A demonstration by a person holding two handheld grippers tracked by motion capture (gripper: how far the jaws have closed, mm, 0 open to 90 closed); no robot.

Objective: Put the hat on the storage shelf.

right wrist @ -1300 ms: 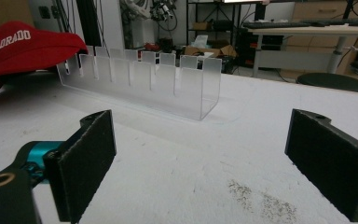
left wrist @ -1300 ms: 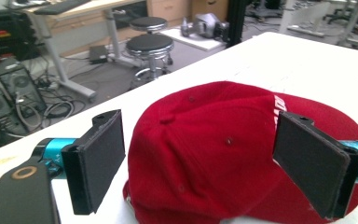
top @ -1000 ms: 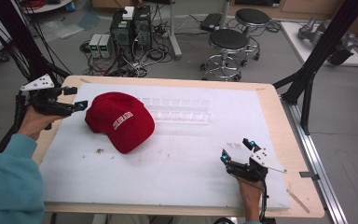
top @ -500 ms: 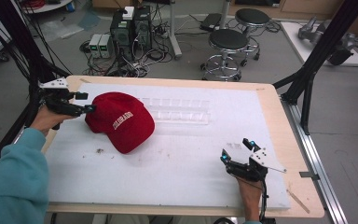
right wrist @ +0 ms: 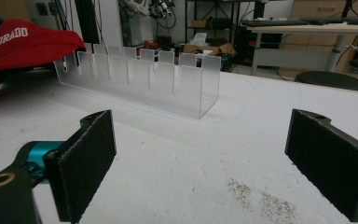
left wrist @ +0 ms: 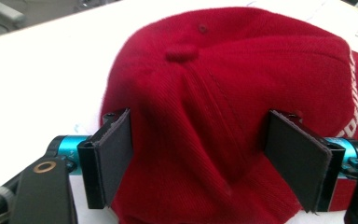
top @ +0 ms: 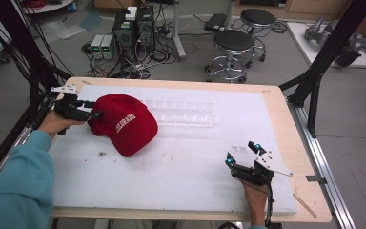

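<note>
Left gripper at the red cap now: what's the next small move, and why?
Probably close the left gripper on the red cap. Its jaws stand open on either side of a raised fold at the back of the crown, with fabric between them, so a pinch should catch it. The right gripper rests open on the white table, apart from the cap.

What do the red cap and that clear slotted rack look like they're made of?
The red cap looks like brushed cotton or wool twill: fuzzy matte surface, stitched panel seams, soft creases between the left gripper's open jaws. The clear slotted rack looks like acrylic or similar clear plastic: see-through frosted walls, glossy cut edges.
</note>
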